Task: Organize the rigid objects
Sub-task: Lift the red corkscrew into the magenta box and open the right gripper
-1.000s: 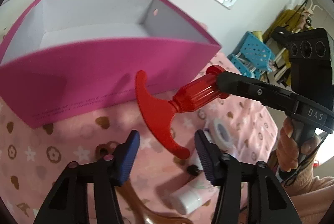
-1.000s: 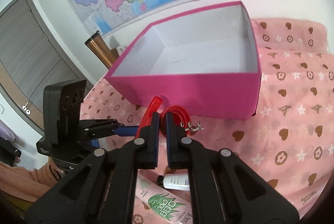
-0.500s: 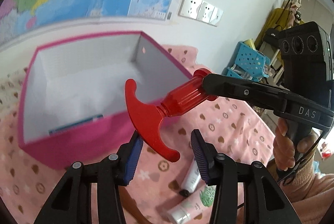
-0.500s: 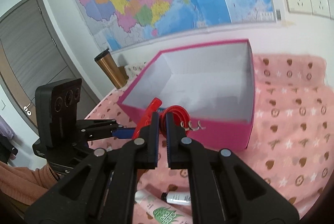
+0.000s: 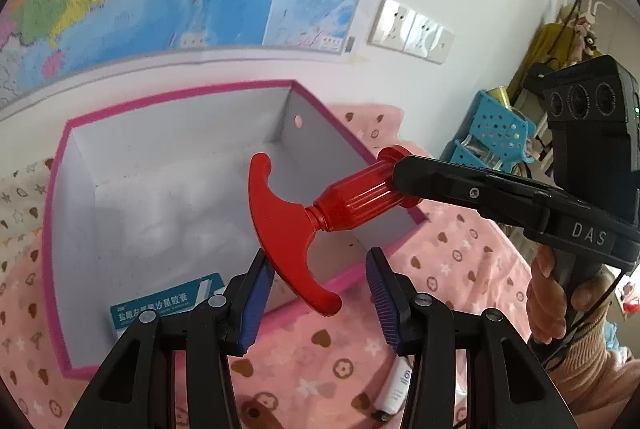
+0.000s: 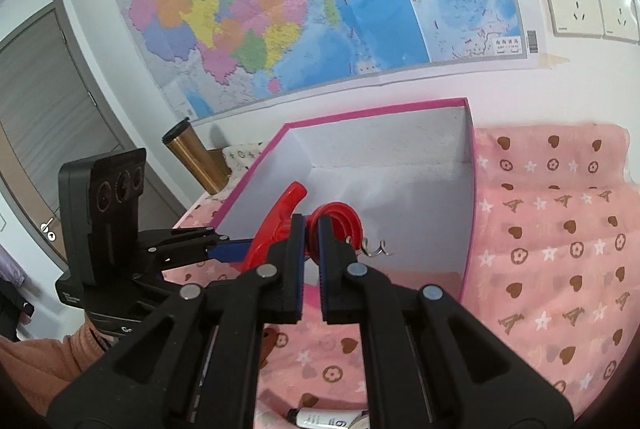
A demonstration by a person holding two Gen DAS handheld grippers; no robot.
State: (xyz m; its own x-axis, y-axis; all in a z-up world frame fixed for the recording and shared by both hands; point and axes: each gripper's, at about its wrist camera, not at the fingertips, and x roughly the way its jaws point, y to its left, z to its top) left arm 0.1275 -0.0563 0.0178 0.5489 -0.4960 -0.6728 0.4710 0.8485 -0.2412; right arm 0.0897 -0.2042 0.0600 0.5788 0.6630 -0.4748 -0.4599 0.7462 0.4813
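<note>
One red corkscrew [image 5: 316,217], held in the air over the pink box [image 5: 60,229], long axis roughly level, T-handle toward the left gripper [image 5: 320,293], metal spiral end past the right gripper [image 6: 310,253]. Clenched on the ribbed red barrel by the right gripper; left gripper spread wide, blue pads either side of the handle tip, not touching. Inside the white-lined box, one teal-and-white packet [image 5: 168,305]. Below, on pink patterned cloth [image 5: 460,269], one white tube [image 5: 396,389].

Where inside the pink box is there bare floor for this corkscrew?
Most of the box floor is bare, from the back wall to the right wall. The only item, a teal carton, sits against the near wall. The corkscrew hangs above it in the right gripper.
</note>
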